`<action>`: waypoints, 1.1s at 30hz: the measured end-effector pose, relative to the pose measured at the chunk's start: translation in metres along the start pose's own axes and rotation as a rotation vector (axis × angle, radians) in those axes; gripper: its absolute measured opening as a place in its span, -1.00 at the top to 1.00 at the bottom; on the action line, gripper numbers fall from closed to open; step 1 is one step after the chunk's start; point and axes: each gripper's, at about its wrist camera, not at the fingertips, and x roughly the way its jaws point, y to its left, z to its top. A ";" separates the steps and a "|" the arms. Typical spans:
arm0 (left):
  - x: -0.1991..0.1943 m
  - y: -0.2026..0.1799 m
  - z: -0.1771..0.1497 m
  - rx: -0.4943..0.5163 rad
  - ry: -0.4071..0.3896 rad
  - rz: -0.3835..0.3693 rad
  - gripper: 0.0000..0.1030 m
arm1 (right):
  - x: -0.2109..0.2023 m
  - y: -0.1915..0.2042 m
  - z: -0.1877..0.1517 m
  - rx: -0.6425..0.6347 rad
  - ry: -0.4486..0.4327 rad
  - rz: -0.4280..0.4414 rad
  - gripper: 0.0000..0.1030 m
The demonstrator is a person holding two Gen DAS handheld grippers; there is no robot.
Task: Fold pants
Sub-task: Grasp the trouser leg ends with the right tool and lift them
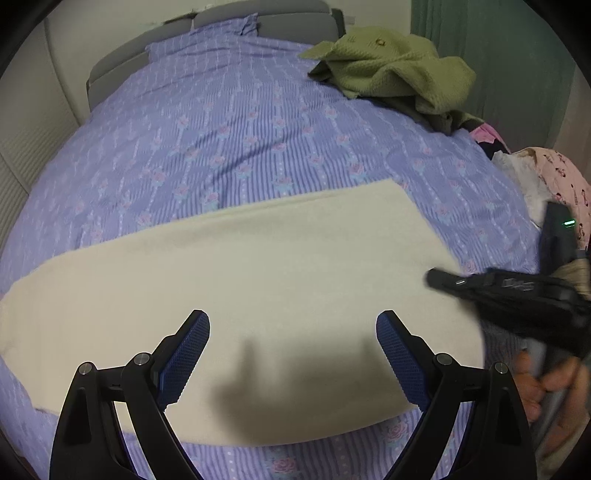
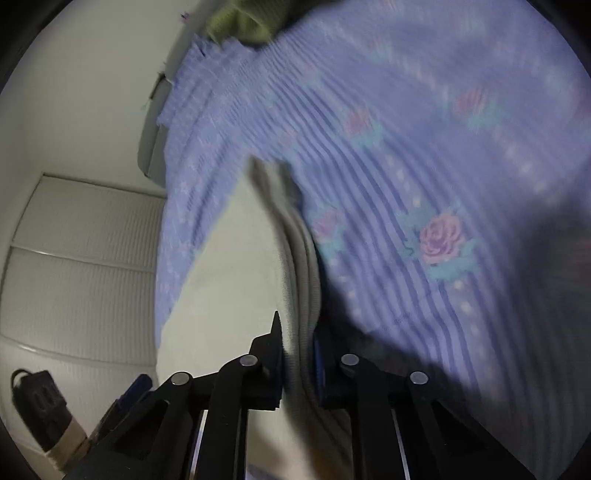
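Observation:
The cream pants [image 1: 258,273] lie flat as a long folded strip across the purple floral bedsheet [image 1: 221,129]. My left gripper [image 1: 293,332] hovers open and empty above the near part of the pants. My right gripper [image 1: 436,278] reaches in from the right at the pants' right end. In the right wrist view it [image 2: 297,332] is shut on the layered edge of the pants [image 2: 299,251], which runs up between the fingers. The view is blurred.
A crumpled olive-green garment [image 1: 391,66] lies at the far right of the bed. Pink patterned and white clothes [image 1: 554,177] are piled at the right edge. A grey headboard [image 1: 266,14] and white wall panels [image 2: 81,258] border the bed.

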 end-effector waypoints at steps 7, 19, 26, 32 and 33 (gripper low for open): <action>-0.009 0.022 -0.005 -0.014 0.015 0.039 -0.80 | 0.004 -0.002 -0.010 0.028 -0.007 -0.174 0.79; -0.089 0.160 -0.046 -0.168 -0.010 0.074 -0.80 | -0.032 0.217 -0.014 -0.440 -0.167 -0.392 0.77; -0.137 0.281 -0.086 -0.283 -0.013 0.094 -0.80 | 0.012 0.328 -0.067 -0.595 -0.125 -0.424 0.77; -0.146 0.377 -0.119 -0.303 0.006 0.117 -0.80 | 0.099 0.415 -0.151 -0.715 -0.024 -0.432 0.76; -0.144 0.395 -0.124 -0.312 0.012 0.116 -0.80 | 0.114 0.422 -0.162 -0.724 -0.004 -0.433 0.75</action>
